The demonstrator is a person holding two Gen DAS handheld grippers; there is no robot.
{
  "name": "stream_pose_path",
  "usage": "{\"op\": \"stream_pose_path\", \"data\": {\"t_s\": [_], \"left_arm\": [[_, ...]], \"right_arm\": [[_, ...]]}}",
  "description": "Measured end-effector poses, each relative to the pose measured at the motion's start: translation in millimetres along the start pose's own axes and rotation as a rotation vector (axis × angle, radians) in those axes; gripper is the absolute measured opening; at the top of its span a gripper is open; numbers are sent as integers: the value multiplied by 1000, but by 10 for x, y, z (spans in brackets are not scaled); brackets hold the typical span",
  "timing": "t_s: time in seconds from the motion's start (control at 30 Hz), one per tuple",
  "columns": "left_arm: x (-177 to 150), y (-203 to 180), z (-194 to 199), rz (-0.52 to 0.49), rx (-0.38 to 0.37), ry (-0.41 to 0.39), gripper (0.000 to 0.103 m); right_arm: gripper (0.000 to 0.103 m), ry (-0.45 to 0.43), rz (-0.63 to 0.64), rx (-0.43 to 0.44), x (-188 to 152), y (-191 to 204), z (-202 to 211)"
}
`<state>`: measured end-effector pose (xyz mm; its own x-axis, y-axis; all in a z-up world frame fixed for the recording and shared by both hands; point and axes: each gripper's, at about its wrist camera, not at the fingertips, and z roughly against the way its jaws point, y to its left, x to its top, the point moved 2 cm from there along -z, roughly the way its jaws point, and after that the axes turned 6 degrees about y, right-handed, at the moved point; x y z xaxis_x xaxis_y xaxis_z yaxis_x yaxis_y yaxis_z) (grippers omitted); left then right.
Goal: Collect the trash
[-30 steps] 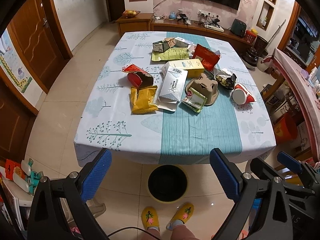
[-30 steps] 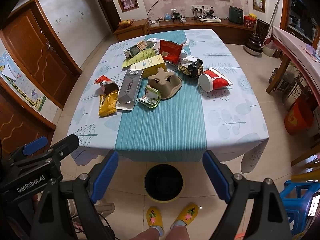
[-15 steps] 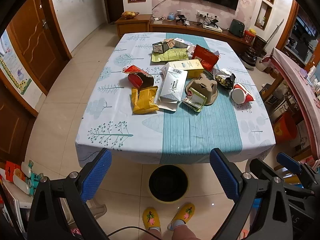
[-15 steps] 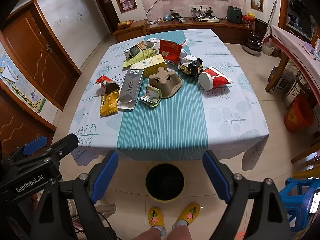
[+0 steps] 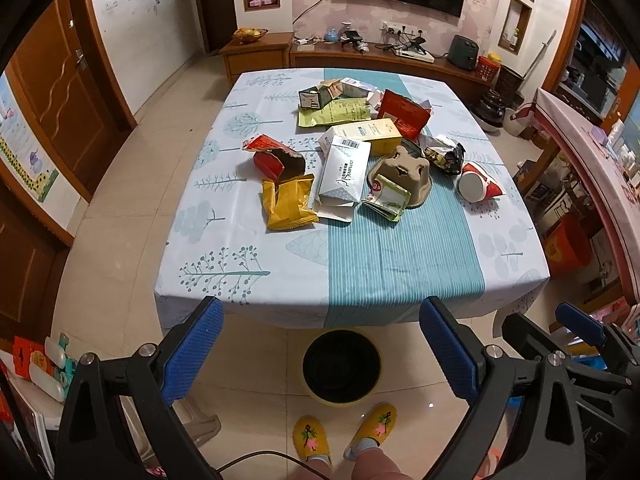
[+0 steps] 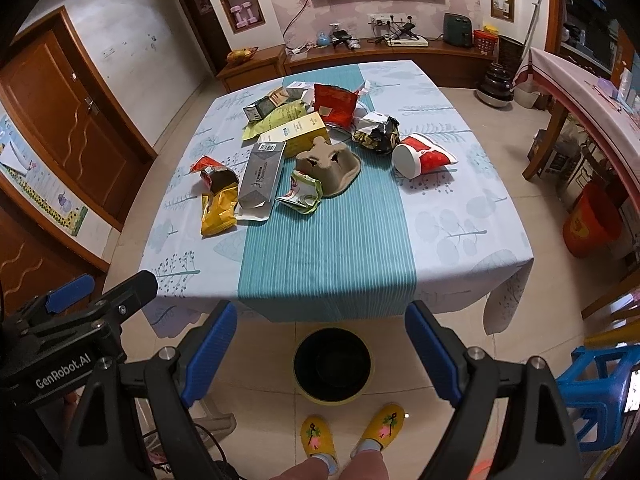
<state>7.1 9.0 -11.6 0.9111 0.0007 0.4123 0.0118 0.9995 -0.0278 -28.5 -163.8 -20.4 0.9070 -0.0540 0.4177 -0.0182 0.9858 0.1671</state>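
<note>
Several pieces of trash lie in the middle of the table [image 5: 280,272]: a yellow wrapper [image 5: 289,206], a red torn box [image 5: 276,158], a silver pouch [image 5: 344,174], a cardboard cup tray [image 5: 404,170], a green wrapper [image 5: 386,202] and a red paper cup [image 5: 478,186]. A black bin with a yellow rim [image 5: 341,365] stands on the floor under the table's near edge. My left gripper [image 5: 320,344] is open and empty, held above the floor in front of the table. My right gripper [image 6: 320,350] is open and empty beside it, over the bin [image 6: 332,364].
The person's feet in yellow slippers [image 6: 352,432] stand just behind the bin. A blue plastic stool [image 6: 600,384] is at the right, an orange bucket [image 6: 590,224] farther right. A brown door [image 5: 60,92] is on the left.
Both grippers have drifted slightly nearer the table and tilted up a little; the view of the table has grown a bit. Nothing on the table has moved.
</note>
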Motion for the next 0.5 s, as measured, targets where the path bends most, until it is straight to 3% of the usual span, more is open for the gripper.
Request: {"op": "stream_pose_path", "data": {"t_s": [0.5], "left_arm": [[43, 217, 47, -70, -43, -37, 97]], "right_arm": [[87, -40, -77, -14, -73, 225, 65]]}}
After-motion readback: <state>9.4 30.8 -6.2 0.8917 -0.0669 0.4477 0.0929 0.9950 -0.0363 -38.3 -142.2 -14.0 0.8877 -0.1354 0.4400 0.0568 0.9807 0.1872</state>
